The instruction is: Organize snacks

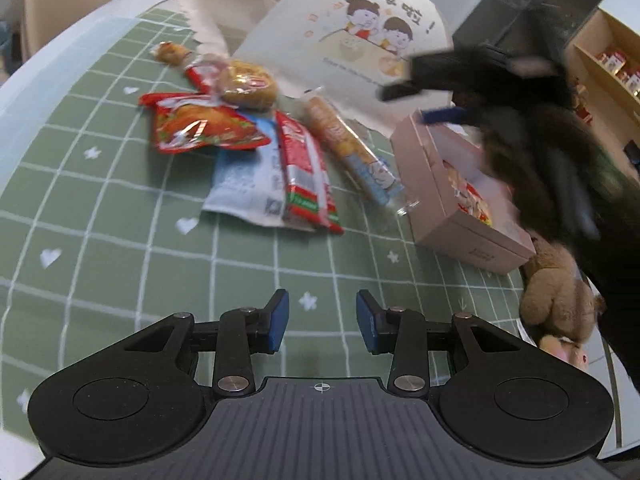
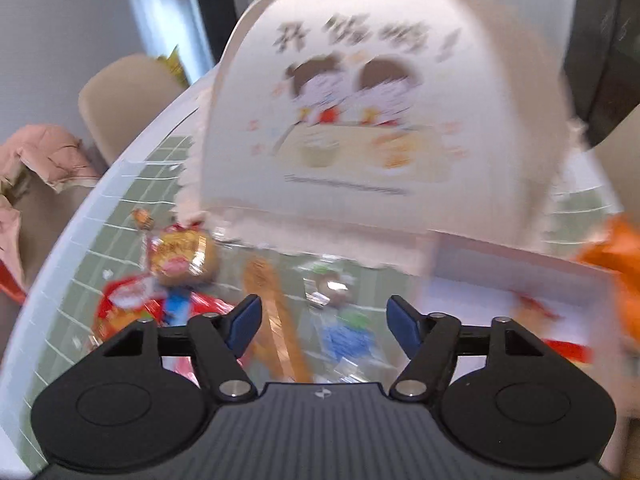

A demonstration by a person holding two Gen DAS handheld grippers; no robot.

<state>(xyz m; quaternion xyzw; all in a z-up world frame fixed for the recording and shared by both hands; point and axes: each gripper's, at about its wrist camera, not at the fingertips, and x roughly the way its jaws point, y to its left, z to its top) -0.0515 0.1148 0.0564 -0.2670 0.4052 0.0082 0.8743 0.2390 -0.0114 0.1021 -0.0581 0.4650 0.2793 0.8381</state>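
The worktop point(image 1: 100, 216) has a green cloth with white lines, hearts and stars, and the snacks lie on it in a loose heap. The biggest thing is the white dome cover point(image 1: 360, 32) with two cartoon children on it, up at 12 o'clock in the left view. It stands just behind the snacks, so a fast swing could knock it over onto them. Next comes the pink box point(image 1: 460, 208) at 3 o'clock, open on top with some snacks already inside. It is light and sits near the table edge, so a bump could push it off. A brown plush toy point(image 1: 556, 292) lies just beside the box at 4 o'clock and could get in the way. In the heap, the white pouch point(image 1: 240, 184) lies under the red stick pack point(image 1: 308, 172), so pulling one could drag the other. The red chicken pack point(image 1: 200, 124) and the round bun point(image 1: 248, 84) sit at 10 to 11 o'clock, and the long biscuit pack point(image 1: 352, 152) points toward the box. The wrappers look shiny and could slip. The left tool point(image 1: 322, 320) is partly open and holds nothing. The right tool point(image 2: 322, 324) is open a bit wider and empty too, above the snacks. Its view is very blurry, so it may be hard to aim well.
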